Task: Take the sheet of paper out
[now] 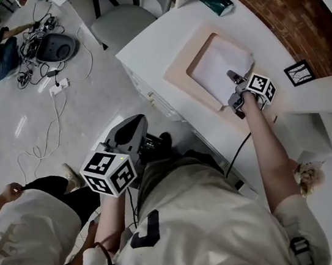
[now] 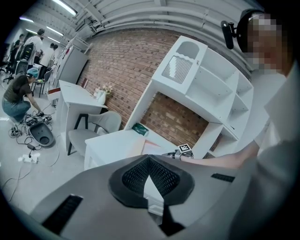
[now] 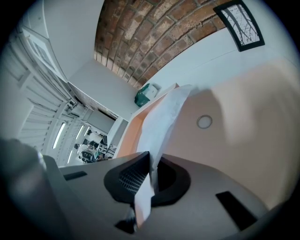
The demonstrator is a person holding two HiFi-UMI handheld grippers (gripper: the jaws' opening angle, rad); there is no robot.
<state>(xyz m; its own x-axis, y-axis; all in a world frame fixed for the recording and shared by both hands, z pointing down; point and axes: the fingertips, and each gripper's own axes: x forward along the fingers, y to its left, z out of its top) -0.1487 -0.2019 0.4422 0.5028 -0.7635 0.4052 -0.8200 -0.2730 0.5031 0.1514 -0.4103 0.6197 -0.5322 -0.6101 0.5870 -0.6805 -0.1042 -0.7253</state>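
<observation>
The right gripper (image 3: 151,161) has its jaws pressed together on a white sheet of paper (image 3: 164,117), which rises from between them and curves up over a peach-coloured tray (image 3: 243,140) with a small round ring (image 3: 204,122) in it. Beyond it, on the white desk (image 3: 206,65), a green packet (image 3: 146,95) lies at the far end and a black-framed picture (image 3: 239,23) stands at the edge by the brick wall (image 3: 140,33).

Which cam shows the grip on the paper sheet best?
Right gripper view: the sheet of paper runs straight into the right hand-held gripper, pinched between its shut jaws. Head view shows the sheet in the tray, but the grip is tiny. Left gripper view: too far to make it out.
</observation>
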